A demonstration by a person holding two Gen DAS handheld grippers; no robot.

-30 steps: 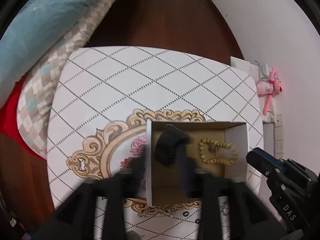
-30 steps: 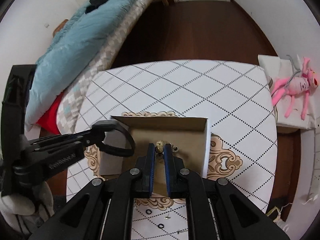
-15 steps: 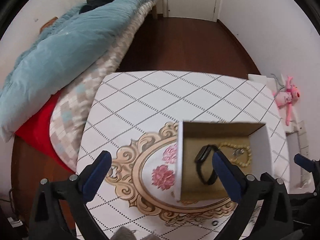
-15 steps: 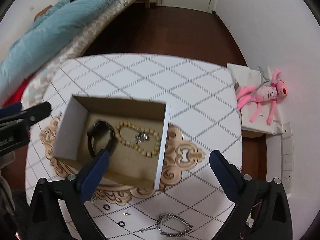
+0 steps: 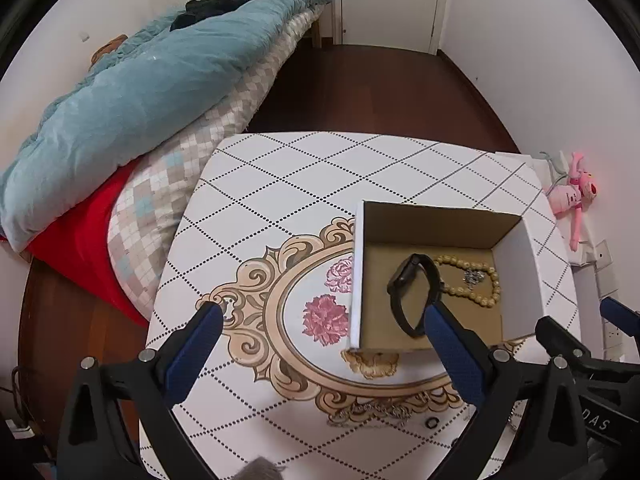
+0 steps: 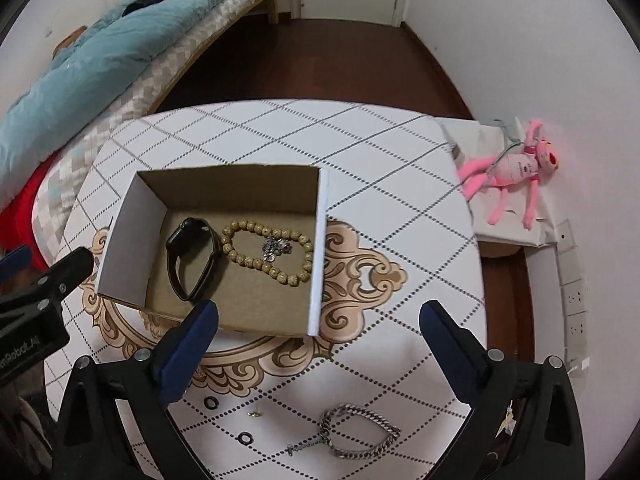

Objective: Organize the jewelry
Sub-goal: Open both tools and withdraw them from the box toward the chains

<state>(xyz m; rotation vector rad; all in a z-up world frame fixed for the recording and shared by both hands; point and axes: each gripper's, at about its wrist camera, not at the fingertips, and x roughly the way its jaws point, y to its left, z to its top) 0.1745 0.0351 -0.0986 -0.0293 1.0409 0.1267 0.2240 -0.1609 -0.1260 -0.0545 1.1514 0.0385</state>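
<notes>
An open cardboard box (image 6: 320,240) (image 5: 520,264) stands on the patterned table. Inside lie a black watch (image 6: 192,258) (image 5: 412,292), a wooden bead bracelet (image 6: 268,252) (image 5: 476,280) and a small silver piece (image 6: 274,248). A silver chain bracelet (image 6: 360,432), two black rings (image 6: 211,402) and a small earring (image 6: 254,414) lie on the table in front of the box. My left gripper (image 5: 322,320) is open and empty, above the table left of the box. My right gripper (image 6: 318,318) is open and empty, above the box's near edge.
A bed with a teal quilt (image 5: 132,92) borders the table (image 5: 300,176) on the left. A pink plush toy (image 6: 512,168) lies on a white box at the right, by the wall. Dark wood floor lies beyond the table.
Both grippers opened and pulled back and up from the box. The left one let go of the black watch and the right one released the small silver piece; both items now lie inside.
</notes>
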